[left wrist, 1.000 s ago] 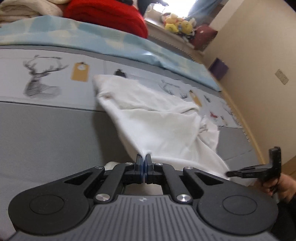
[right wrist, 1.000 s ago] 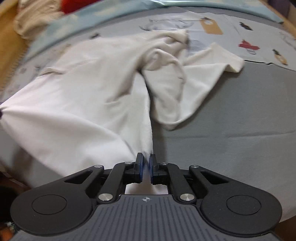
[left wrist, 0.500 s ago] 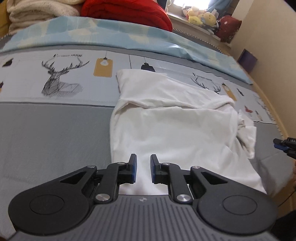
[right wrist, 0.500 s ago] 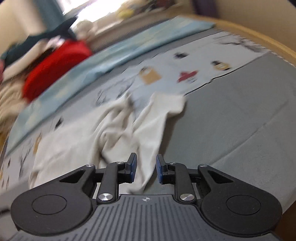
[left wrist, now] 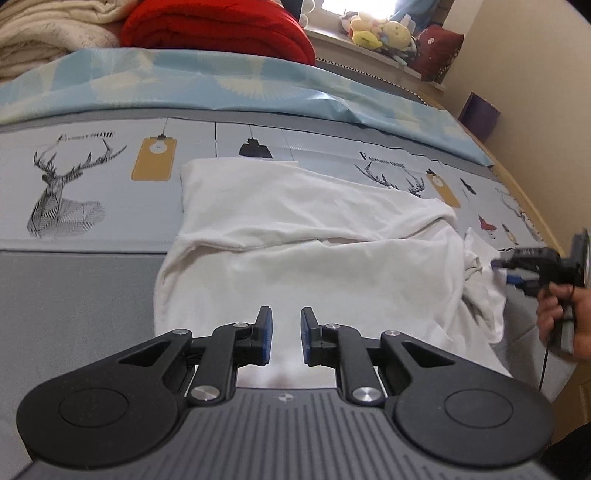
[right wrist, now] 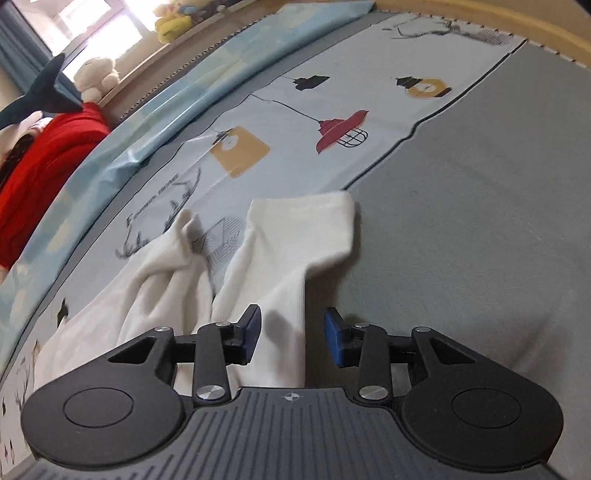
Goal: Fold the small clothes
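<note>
A small white garment [left wrist: 314,254] lies on the bed, its far part folded over the near part, its right side bunched. My left gripper [left wrist: 283,332] is open and empty, hovering over the garment's near edge. My right gripper [right wrist: 292,332] is open and empty above the garment's right side, where a sleeve [right wrist: 306,229] lies flat toward the grey sheet. The right gripper also shows in the left wrist view [left wrist: 517,273], held in a hand at the garment's right edge.
The bed sheet [left wrist: 74,295] is grey with a pale printed band of deer and lamps [left wrist: 66,195]. A light blue quilt [left wrist: 221,85], a red blanket [left wrist: 221,29] and a cream blanket [left wrist: 44,33] lie behind. Stuffed toys [left wrist: 380,33] sit on the sill. A wall [left wrist: 546,92] stands right.
Both grippers let go of the garment and opened. The garment dropped flat on the bed. The right gripper swung over to the garment's right sleeve side and opened wider.
</note>
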{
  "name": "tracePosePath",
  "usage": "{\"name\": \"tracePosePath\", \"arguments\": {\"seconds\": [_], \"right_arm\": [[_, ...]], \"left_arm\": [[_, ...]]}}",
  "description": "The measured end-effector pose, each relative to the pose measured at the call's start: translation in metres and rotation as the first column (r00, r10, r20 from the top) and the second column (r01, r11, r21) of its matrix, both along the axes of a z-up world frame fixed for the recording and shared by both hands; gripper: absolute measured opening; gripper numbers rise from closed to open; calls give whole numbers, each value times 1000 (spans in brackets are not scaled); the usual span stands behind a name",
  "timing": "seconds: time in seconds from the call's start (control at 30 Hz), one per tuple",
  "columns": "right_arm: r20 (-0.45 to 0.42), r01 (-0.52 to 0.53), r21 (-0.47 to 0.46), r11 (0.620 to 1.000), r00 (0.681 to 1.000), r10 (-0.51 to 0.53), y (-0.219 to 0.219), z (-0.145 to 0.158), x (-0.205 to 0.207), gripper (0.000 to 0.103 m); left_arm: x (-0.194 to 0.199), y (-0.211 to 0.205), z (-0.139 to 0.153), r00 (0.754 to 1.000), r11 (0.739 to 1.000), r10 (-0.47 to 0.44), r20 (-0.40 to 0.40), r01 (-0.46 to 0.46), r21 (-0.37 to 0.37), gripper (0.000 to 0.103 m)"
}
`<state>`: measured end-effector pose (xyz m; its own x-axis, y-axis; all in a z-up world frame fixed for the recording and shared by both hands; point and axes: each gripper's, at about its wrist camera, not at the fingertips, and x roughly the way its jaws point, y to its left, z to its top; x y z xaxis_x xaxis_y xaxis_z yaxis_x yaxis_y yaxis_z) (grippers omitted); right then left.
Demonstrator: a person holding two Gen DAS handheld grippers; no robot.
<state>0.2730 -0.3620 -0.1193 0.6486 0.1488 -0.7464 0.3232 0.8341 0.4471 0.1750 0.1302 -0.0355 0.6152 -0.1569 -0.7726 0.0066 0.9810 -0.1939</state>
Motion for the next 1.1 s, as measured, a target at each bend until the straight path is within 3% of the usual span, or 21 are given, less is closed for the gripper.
{"name": "tracePosePath", "arguments": {"seconds": [0.03,0.07,0.1,0.23,0.3,0.37,0.4,0.47,0.53,0.6,0.67,0.77,0.87,0.93,0.97,1.03,1.1], "right_arm": [[4,0,15,1000,1000,0,-2,-4,10,31],[4,-4,28,1000,1000,4,-4,-8,19,12],[-5,-8,33,999,1000,8,-5,-13,29,5],[26,-55,-10,998,998,55,-8,-14,58,2],[89,-63,-47,997,994,67,-19,0,71,1],[200,-3,-73,997,980,18,-43,24,75,1],[270,50,-75,996,963,-28,-59,36,73,1],[416,195,-72,978,897,-149,-96,57,62,1],[492,358,-63,932,823,-283,-134,60,47,1],[451,502,-96,859,792,-412,-169,42,38,1],[355,558,-142,818,800,-484,-194,14,33,1],[240,586,-99,804,798,-552,-225,-31,17,1],[282,616,-28,787,760,-585,-242,-44,-4,1],[270,638,-44,769,748,-606,-251,-45,-11,2],[222,668,-76,740,735,-640,-257,-47,-14,8],[161,739,-152,656,674,-721,-265,-46,-23,8],[202,793,-210,572,607,-768,-264,-33,-33,13]], "left_arm": [[2,1,0,1000,1000,1,3,-1,9,17],[4,2,0,1000,1000,4,3,-4,18,17],[6,4,1,1000,1000,9,2,-10,24,17],[11,8,6,1000,999,21,20,-22,40,17],[12,9,7,1000,998,20,22,-22,50,17],[14,7,5,1000,998,18,15,-19,57,17],[15,7,5,1000,998,15,12,-16,60,17],[17,5,3,1000,998,4,7,-4,67,17],[18,2,1,1000,997,-6,4,6,75,17],[20,1,0,1000,997,-7,3,7,73,17],[23,0,-1,1000,998,-4,-2,4,64,17],[25,-5,-2,1000,998,-15,1,15,61,17],[26,-11,-2,999,998,-32,4,31,63,17],[26,-13,-2,999,997,-33,3,33,67,17],[27,-12,-2,1000,997,-31,3,31,66,17],[27,-12,-2,1000,998,-27,4,26,61,17],[27,-12,-1,1000,998,-26,8,26,60,17]]}}
